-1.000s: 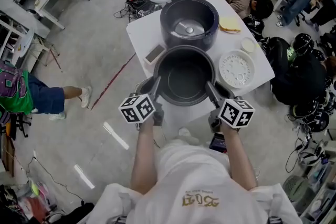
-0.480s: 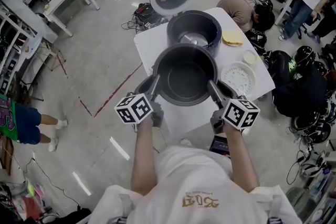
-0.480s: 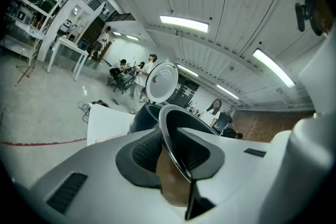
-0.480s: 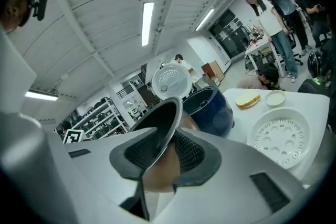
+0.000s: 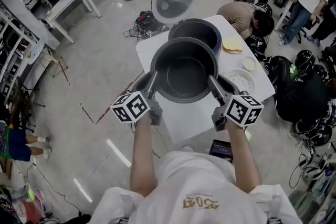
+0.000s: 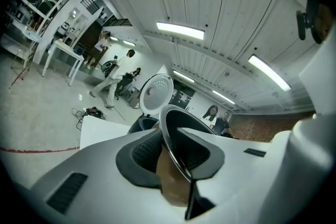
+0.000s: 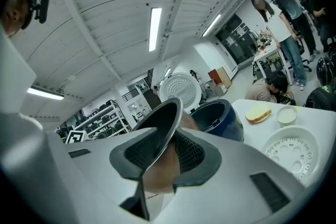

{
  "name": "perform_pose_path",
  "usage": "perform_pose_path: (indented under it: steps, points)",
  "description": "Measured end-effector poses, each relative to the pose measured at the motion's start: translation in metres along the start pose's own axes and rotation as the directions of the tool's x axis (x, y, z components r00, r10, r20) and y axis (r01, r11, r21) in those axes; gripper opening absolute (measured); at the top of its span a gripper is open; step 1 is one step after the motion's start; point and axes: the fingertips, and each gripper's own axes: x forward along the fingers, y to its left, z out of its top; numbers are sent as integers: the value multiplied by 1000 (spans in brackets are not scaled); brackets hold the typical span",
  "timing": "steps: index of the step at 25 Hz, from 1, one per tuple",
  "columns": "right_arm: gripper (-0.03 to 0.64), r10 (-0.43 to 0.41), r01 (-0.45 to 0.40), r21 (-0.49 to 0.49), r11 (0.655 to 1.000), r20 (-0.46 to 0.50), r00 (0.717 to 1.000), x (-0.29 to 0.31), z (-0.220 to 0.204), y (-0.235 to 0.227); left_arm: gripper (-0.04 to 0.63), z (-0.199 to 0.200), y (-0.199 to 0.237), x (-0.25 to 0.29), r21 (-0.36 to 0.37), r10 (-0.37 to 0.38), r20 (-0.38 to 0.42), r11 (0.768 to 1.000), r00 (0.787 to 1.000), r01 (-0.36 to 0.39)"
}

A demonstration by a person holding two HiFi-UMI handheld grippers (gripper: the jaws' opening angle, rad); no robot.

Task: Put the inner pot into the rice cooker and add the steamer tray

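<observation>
The dark inner pot (image 5: 184, 75) hangs in the air above the white table (image 5: 157, 47), just in front of the rice cooker (image 5: 197, 33). The cooker's round lid (image 5: 175, 0) stands open behind it. My left gripper (image 5: 151, 83) is shut on the pot's left rim (image 6: 169, 131). My right gripper (image 5: 214, 85) is shut on the right rim (image 7: 167, 122). The pot is level and empty. The white perforated steamer tray (image 5: 244, 81) lies on the table to the right, partly hidden by my right gripper, and shows in the right gripper view as steamer tray (image 7: 292, 152).
A yellow sponge (image 5: 231, 45) and a small white dish (image 5: 249, 63) lie on the table right of the cooker. A person (image 5: 247, 13) crouches behind the table, and others stand further off. Cables and bags (image 5: 302, 92) clutter the floor to the right.
Both grippers have lifted the pot off the table together. It now hangs higher and overlaps the cooker's front edge in the head view.
</observation>
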Motion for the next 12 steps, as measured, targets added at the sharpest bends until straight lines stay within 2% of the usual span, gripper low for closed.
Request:
perform_pose_path:
  steps: [7,12]
  points:
    - [114,13,-13,-29,1000,31,999,6,37,-8,103,20,-17,25,1,-39,26,999,999,39]
    - [114,26,-25,-26,999,31,999,16,70,-26,103,36,-32,56,-6,-40,36,999,999,40]
